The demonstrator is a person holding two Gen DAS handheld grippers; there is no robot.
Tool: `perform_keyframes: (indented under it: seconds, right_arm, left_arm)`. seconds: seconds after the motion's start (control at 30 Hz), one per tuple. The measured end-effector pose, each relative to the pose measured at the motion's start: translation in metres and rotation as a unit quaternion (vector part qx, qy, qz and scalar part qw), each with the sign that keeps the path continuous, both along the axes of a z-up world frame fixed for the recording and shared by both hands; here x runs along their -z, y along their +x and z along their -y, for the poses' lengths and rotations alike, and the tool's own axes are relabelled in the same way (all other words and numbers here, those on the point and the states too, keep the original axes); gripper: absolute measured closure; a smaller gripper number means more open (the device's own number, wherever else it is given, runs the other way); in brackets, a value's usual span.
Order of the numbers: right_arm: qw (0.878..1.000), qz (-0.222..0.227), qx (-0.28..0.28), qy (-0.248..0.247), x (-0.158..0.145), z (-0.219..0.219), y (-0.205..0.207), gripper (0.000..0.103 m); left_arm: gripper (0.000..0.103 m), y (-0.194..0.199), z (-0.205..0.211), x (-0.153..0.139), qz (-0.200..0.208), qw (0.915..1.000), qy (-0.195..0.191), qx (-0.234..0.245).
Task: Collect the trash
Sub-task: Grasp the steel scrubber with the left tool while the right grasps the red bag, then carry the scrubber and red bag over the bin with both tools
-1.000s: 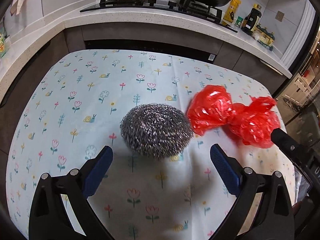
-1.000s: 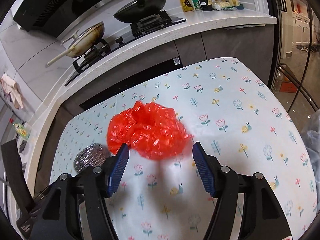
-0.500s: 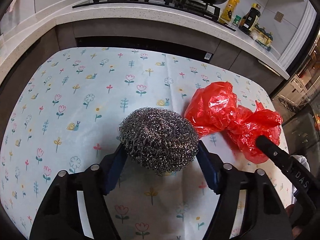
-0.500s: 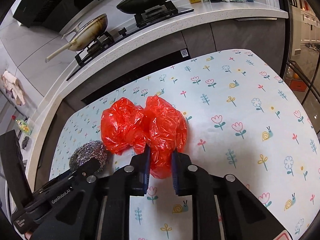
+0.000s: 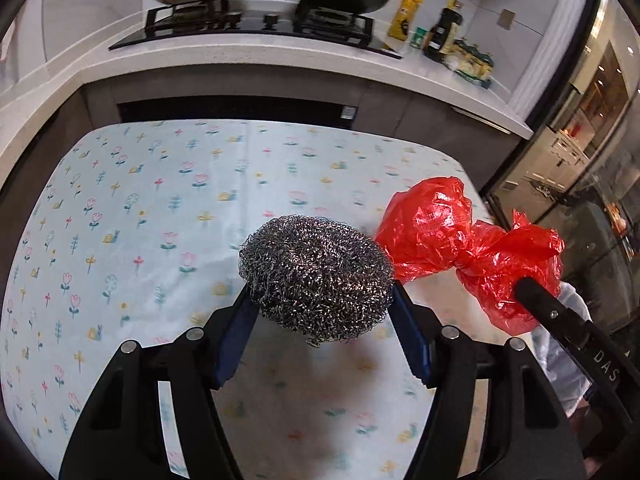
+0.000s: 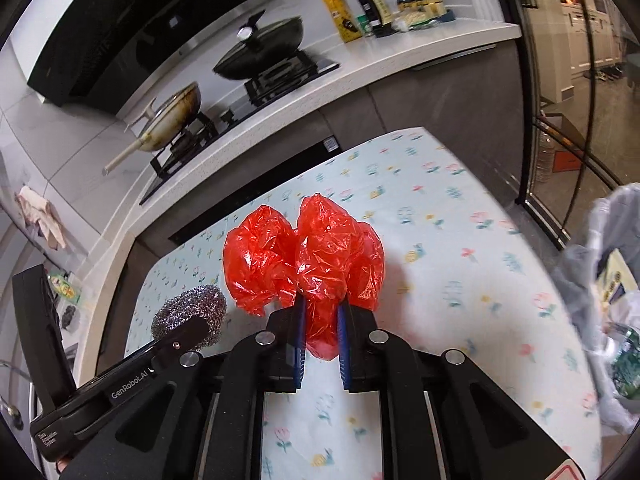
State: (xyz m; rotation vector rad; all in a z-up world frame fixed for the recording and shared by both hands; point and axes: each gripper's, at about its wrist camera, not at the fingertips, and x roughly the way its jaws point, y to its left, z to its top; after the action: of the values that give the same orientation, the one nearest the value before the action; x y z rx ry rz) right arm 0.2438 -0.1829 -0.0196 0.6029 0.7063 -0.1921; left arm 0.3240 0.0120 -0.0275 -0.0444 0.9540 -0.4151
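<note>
My left gripper (image 5: 320, 304) is shut on a round steel wool scrubber (image 5: 316, 274) and holds it lifted above the flowered tablecloth (image 5: 160, 208). The scrubber also shows in the right wrist view (image 6: 188, 312). My right gripper (image 6: 320, 310) is shut on a crumpled red plastic bag (image 6: 308, 256), raised off the table. In the left wrist view the red bag (image 5: 460, 240) hangs to the right of the scrubber, with the right gripper's finger (image 5: 560, 324) on it.
A translucent trash bag (image 6: 608, 288) with items inside stands off the table's right edge. Behind the table runs a counter with a stove (image 5: 256, 24), two pans, and bottles (image 5: 440, 32). The table's far and right edges border dark cabinets.
Both grippers closed, the left on the scrubber and the right on the red bag, then lifted them off the tablecloth. The table has dropped farther below in both views.
</note>
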Motion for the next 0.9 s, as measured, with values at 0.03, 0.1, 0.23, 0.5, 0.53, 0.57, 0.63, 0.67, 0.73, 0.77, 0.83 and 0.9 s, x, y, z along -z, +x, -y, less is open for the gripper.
perform_keyframes:
  seconds: [0.03,0.1,0.23,0.5,0.53,0.57,0.63,0.67,0.73,0.77,0.83,0.9]
  right_arm:
    - [1.0,0.003,0.006,0.0,-0.003,0.006,-0.009,0.09]
    - [1.0,0.008,0.019,0.0,-0.01,0.018,-0.027,0.09]
    - [0.999,0.019,0.046,-0.001,-0.023,0.044,-0.064,0.09]
    - [0.994,0.034,0.106,-0.002,-0.038,0.097,-0.138,0.09]
    - [0.993,0.035,0.112,-0.002,-0.038,0.103,-0.146,0.09]
    - [0.992,0.035,0.118,-0.001,-0.038,0.109,-0.155,0.09]
    - [0.99,0.036,0.133,0.001,-0.038,0.123,-0.171,0.09]
    - [0.989,0.036,0.142,0.003,-0.037,0.129,-0.18,0.09]
    - [0.987,0.036,0.156,0.005,-0.036,0.141,-0.195,0.09]
    - [0.986,0.035,0.163,0.006,-0.034,0.147,-0.202,0.09]
    - [0.984,0.035,0.175,0.01,-0.031,0.158,-0.214,0.09]
    - [0.982,0.034,0.187,0.015,-0.026,0.167,-0.225,0.09]
  left_arm:
    - [0.041,-0.006,0.007,-0.003,0.002,1.0,0.0,0.006]
    - [0.041,-0.02,0.023,-0.011,0.006,0.9998,-0.001,0.02]
    - [0.041,-0.048,0.055,-0.025,0.017,0.9986,-0.001,0.049]
    - [0.04,-0.103,0.123,-0.046,0.031,0.9937,-0.003,0.107]
    - [0.04,-0.11,0.131,-0.047,0.033,0.993,-0.003,0.114]
    - [0.04,-0.117,0.14,-0.049,0.034,0.9919,-0.002,0.122]
    - [0.04,-0.128,0.155,-0.049,0.034,0.99,0.0,0.137]
    - [0.04,-0.135,0.164,-0.049,0.034,0.9888,0.0,0.145]
    - [0.04,-0.147,0.18,-0.049,0.034,0.9864,0.002,0.161]
    - [0.04,-0.152,0.186,-0.049,0.033,0.9853,0.003,0.167]
    - [0.04,-0.162,0.2,-0.048,0.033,0.9826,0.006,0.183]
    - [0.04,-0.173,0.214,-0.046,0.033,0.9795,0.012,0.198]
